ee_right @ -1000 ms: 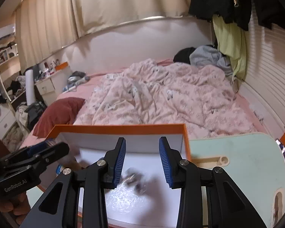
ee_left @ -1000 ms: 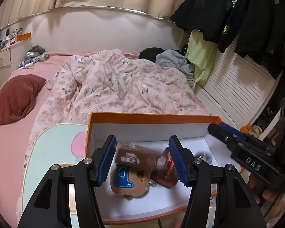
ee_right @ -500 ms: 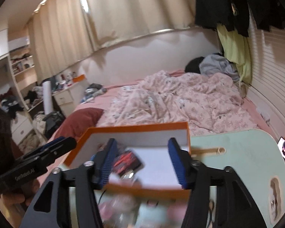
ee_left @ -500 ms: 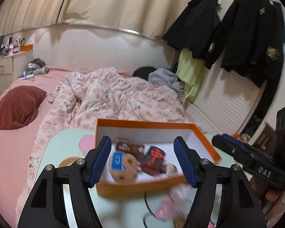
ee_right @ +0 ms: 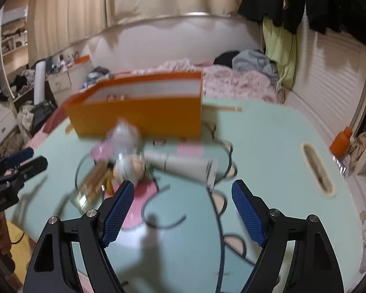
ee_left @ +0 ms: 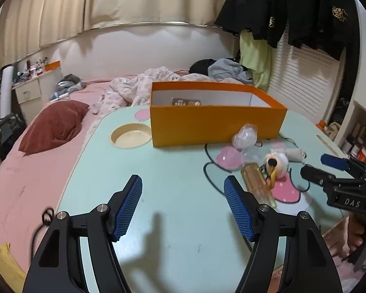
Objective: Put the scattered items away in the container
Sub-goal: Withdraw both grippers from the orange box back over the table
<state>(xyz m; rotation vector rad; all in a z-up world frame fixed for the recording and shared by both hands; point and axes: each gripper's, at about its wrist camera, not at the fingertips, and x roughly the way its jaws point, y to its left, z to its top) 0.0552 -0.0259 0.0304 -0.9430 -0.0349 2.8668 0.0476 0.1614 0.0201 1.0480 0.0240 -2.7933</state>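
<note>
An orange box (ee_left: 217, 122) stands at the far side of a mint-green table (ee_left: 173, 195); it also shows in the right wrist view (ee_right: 139, 114). A brown packet (ee_left: 186, 102) lies inside it. In front of the box lie a clear capsule (ee_left: 245, 135), a pink capsule (ee_left: 229, 158), a small round toy (ee_left: 277, 163) and a clear yellow packet (ee_left: 257, 185). A white tube (ee_right: 183, 164) lies to their right. My left gripper (ee_left: 183, 207) is open and empty above the near table. My right gripper (ee_right: 183, 213) is open and empty, near the pile; it also shows in the left wrist view (ee_left: 329, 168).
A round cup recess (ee_left: 130, 136) sits left of the box. A slot (ee_right: 317, 168) is cut in the table's right side. A bed with a pink quilt (ee_left: 144, 88) and red pillow (ee_left: 53, 124) lies behind. Dark clothes (ee_left: 305, 9) hang at the right.
Both grippers have pulled back from over the box towards the near table edge. The box now stands farther away, and the scattered items in front of it have come into view.
</note>
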